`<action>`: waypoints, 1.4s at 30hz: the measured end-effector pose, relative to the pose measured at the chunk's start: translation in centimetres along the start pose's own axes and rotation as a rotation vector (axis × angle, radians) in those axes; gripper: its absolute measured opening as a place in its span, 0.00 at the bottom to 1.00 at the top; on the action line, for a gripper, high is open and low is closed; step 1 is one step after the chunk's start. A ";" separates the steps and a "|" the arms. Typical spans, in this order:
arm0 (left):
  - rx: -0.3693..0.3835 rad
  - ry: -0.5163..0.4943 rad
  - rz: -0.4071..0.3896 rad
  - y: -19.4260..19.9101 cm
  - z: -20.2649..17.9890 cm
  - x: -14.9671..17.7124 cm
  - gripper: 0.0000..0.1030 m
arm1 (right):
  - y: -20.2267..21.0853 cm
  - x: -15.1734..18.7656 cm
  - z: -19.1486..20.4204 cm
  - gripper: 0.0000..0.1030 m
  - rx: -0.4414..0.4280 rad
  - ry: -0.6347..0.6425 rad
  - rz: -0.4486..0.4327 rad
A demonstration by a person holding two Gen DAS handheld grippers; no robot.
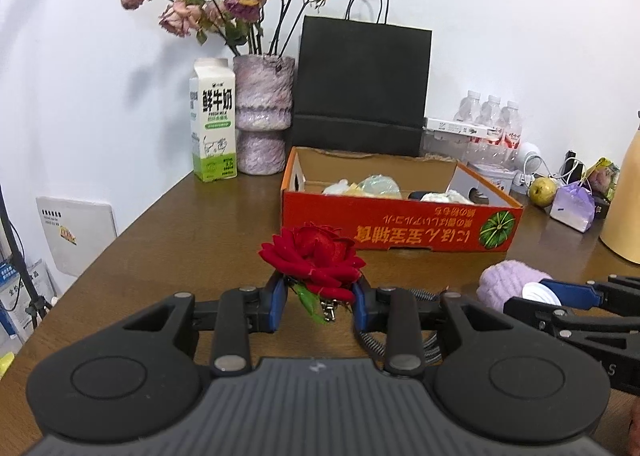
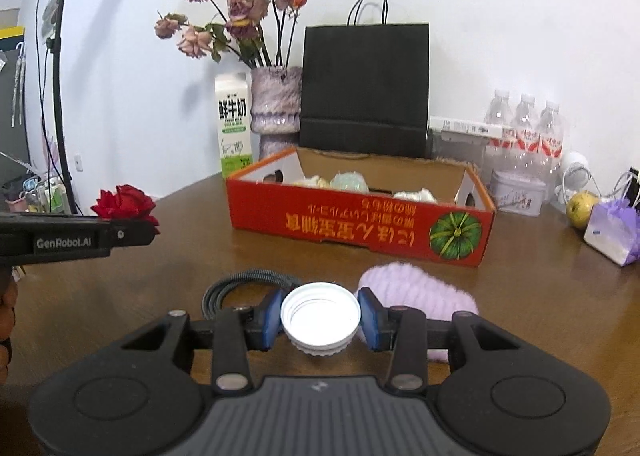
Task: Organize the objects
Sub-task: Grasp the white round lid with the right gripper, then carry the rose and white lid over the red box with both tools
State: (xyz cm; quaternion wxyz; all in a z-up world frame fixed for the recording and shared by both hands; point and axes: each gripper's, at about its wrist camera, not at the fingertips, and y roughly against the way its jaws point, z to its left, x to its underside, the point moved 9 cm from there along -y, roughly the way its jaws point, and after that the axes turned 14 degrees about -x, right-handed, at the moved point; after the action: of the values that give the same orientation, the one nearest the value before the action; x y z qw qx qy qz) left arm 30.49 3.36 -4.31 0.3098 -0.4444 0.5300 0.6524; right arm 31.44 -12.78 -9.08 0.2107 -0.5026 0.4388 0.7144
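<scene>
Brown wooden table (image 1: 168,240) fills the scene, and at its middle sits the red cardboard box (image 1: 400,222), open-topped, a green pumpkin printed on its near wall, pale wrapped items lying inside. Behind the box stands a black paper bag (image 1: 362,86), with a mottled purple vase (image 1: 262,114) of dried roses and a milk carton (image 1: 213,126) to its left.

Down front now — the left gripper (image 1: 319,298) has its blue pads closed in on a red artificial rose (image 1: 314,256); the bloom sits just above and between the fingertips, its green stem pinched in the gap, above the table, well short of the box.

Over on the right, a fluffy lilac pouf (image 2: 416,288) lies on the table just beyond the right finger. The right gripper (image 2: 320,316) holds a white plastic lid (image 2: 320,318) — open side up, squarely between the two blue pads, each pad pressed on its rim. A coiled braided cable (image 2: 240,284) lies by the left finger.
</scene>
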 end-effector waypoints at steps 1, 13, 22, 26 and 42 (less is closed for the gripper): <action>0.002 -0.003 -0.001 0.1 -0.2 -0.3 0.32 | 0.1 -0.3 -0.1 0.38 -0.002 0.005 -0.003; 0.025 -0.018 -0.021 -0.4 -3.0 -3.2 0.32 | 0.6 -4.2 -1.4 0.38 -0.013 0.040 -0.043; 0.024 -0.015 -0.044 -1.4 -4.3 -5.3 0.32 | -0.7 -6.5 -1.8 0.38 -0.017 0.070 -0.061; 0.019 -0.018 -0.054 -1.9 -4.7 -6.1 0.32 | -1.4 -7.5 -1.9 0.38 -0.021 0.070 -0.073; 0.013 0.016 -0.095 -4.4 -5.6 -9.5 0.32 | -3.9 -10.9 -3.7 0.38 -0.022 0.057 -0.120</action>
State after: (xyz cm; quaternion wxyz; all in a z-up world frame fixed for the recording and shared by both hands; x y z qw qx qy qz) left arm 39.66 -0.39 2.21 0.3392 -0.4723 0.5150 0.6298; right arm 40.73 -12.37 -1.29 0.2350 -0.5507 0.4057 0.6905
